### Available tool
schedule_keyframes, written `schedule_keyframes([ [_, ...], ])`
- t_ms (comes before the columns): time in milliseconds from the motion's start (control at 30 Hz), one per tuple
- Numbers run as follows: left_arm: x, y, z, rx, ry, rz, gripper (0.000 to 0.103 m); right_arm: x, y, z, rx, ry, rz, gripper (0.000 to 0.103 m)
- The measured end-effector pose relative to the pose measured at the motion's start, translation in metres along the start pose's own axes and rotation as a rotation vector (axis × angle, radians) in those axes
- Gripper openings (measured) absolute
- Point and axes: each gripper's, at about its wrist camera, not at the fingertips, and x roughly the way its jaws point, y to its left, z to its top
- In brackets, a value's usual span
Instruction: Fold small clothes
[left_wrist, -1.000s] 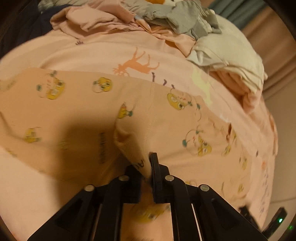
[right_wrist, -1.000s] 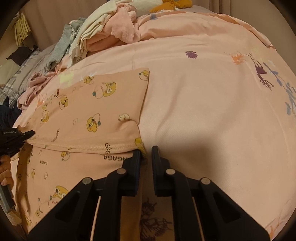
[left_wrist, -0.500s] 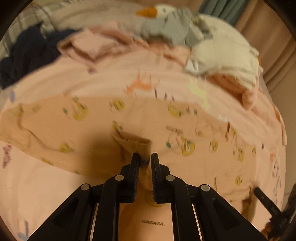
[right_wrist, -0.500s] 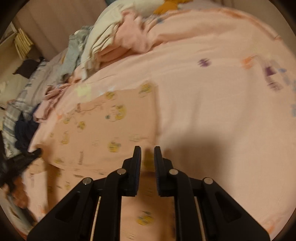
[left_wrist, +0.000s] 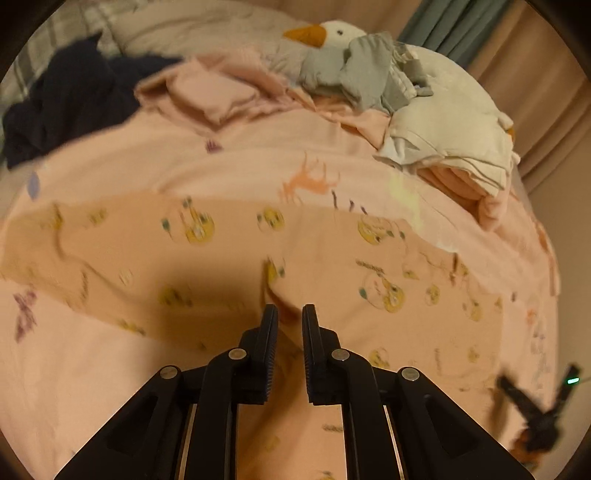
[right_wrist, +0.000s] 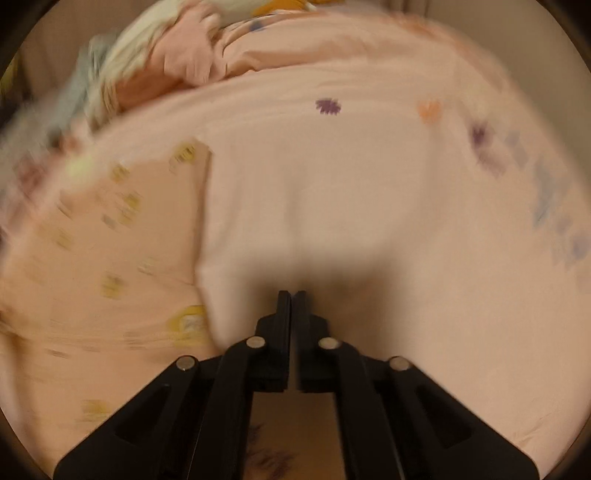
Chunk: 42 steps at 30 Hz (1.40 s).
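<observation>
A small peach garment printed with yellow cartoon birds lies folded flat on the pink bed sheet. My left gripper hovers over its near edge with the jaws slightly apart and nothing between them. In the right wrist view the garment lies to the left, blurred. My right gripper is shut and empty over bare sheet, just right of the garment's edge. The right gripper also shows at the lower right of the left wrist view.
A heap of unfolded clothes lies at the back: a dark navy piece, pink pieces, grey pieces and a cream pile. A white goose plush sits behind them. A curtain hangs at the far right.
Both grippers have let go of the garment's edge and pulled back. The left jaws have opened a little. The right gripper moved right off the garment and closed.
</observation>
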Motion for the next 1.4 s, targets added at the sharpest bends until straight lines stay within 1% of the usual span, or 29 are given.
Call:
schedule_keyframes([
  [33,0.003,-0.004,0.0,0.008,0.005,0.01,0.008,-0.004,-0.001,0.002,0.044,0.004,0.08,0.01],
  [67,0.008,-0.008,-0.001,0.007,0.017,-0.003,0.008,-0.006,0.004,0.003,0.049,0.0,0.109,0.01],
  [167,0.02,-0.02,-0.006,0.001,0.008,-0.071,0.008,-0.008,0.036,0.003,-0.043,-0.006,0.126,0.01],
  [233,0.035,-0.029,-0.011,0.026,0.012,-0.031,0.008,0.002,0.053,0.002,-0.093,0.029,0.131,0.009],
  [267,0.047,-0.031,-0.013,0.056,0.046,0.031,0.008,0.01,0.056,0.0,-0.099,0.054,0.107,0.009],
  [300,0.054,-0.029,-0.015,0.075,0.067,0.07,0.008,0.021,0.057,-0.004,-0.096,0.082,0.072,0.009],
  [333,0.058,-0.023,-0.018,0.079,0.061,0.076,0.008,0.031,0.055,-0.007,-0.089,0.094,0.049,0.002],
  [367,0.054,-0.014,-0.019,0.073,0.034,0.05,0.008,0.031,0.051,-0.011,-0.092,0.069,0.063,0.0],
  [433,0.049,0.006,-0.02,0.029,0.053,0.009,0.008,0.026,0.047,-0.015,-0.105,0.065,0.08,0.0],
  [500,0.043,0.029,-0.018,-0.053,0.079,-0.026,0.008,0.02,0.045,-0.02,-0.106,0.084,0.085,0.0],
  [533,0.037,0.044,-0.017,-0.108,0.094,-0.066,0.008,0.017,0.042,-0.022,-0.103,0.101,0.085,0.0],
  [567,0.031,0.056,-0.016,-0.149,0.101,-0.079,0.008,0.014,0.042,-0.022,-0.105,0.108,0.069,0.003],
  [600,0.023,0.069,-0.015,-0.189,0.101,-0.083,0.008,0.009,0.042,-0.025,-0.115,0.098,0.044,0.003],
  [633,0.016,0.08,-0.014,-0.218,0.097,-0.082,0.011,0.001,0.04,-0.027,-0.133,0.083,0.032,0.005],
  [667,0.007,0.095,-0.014,-0.252,0.087,-0.083,0.022,-0.007,0.04,-0.031,-0.152,0.066,0.014,0.012],
  [700,-0.002,0.112,-0.014,-0.295,0.074,-0.102,0.039,-0.02,0.033,-0.034,-0.169,0.047,-0.003,0.017],
  [767,-0.017,0.144,-0.018,-0.397,0.047,-0.165,0.058,-0.035,0.037,-0.039,-0.2,0.013,-0.016,0.042],
  [833,-0.027,0.177,-0.023,-0.507,0.023,-0.214,0.059,-0.047,0.037,-0.041,-0.225,-0.013,-0.014,0.046],
  [867,-0.032,0.198,-0.026,-0.574,0.008,-0.224,0.061,-0.052,0.04,-0.043,-0.237,-0.019,-0.015,0.046],
  [933,-0.037,0.225,-0.031,-0.662,-0.028,-0.202,0.064,-0.055,0.044,-0.047,-0.257,-0.018,-0.018,0.046],
  [1000,-0.039,0.251,-0.037,-0.748,-0.078,-0.149,0.064,-0.057,0.049,-0.053,-0.286,-0.011,-0.03,0.045],
  [1033,-0.037,0.258,-0.038,-0.768,-0.086,-0.143,0.064,-0.057,0.052,-0.057,-0.305,-0.007,-0.04,0.045],
  [1100,-0.025,0.272,-0.039,-0.812,-0.075,-0.186,0.064,-0.056,0.056,-0.066,-0.344,0.0,-0.069,0.044],
  [1133,-0.02,0.275,-0.04,-0.834,-0.084,-0.215,0.064,-0.054,0.058,-0.069,-0.354,0.004,-0.084,0.044],
  [1167,-0.019,0.276,-0.04,-0.857,-0.117,-0.245,0.064,-0.05,0.059,-0.071,-0.36,0.014,-0.093,0.044],
  [1200,-0.018,0.276,-0.038,-0.865,-0.137,-0.257,0.064,-0.05,0.058,-0.073,-0.36,0.022,-0.099,0.044],
  [1267,-0.015,0.27,-0.029,-0.842,-0.142,-0.227,0.062,-0.044,0.058,-0.076,-0.348,0.041,-0.106,0.044],
  [1333,-0.011,0.26,-0.02,-0.785,-0.144,-0.144,0.046,-0.039,0.057,-0.079,-0.34,0.063,-0.107,0.044],
  [1400,-0.008,0.246,-0.01,-0.698,-0.145,0.006,0.019,-0.033,0.059,-0.082,-0.347,0.079,-0.121,0.044],
])
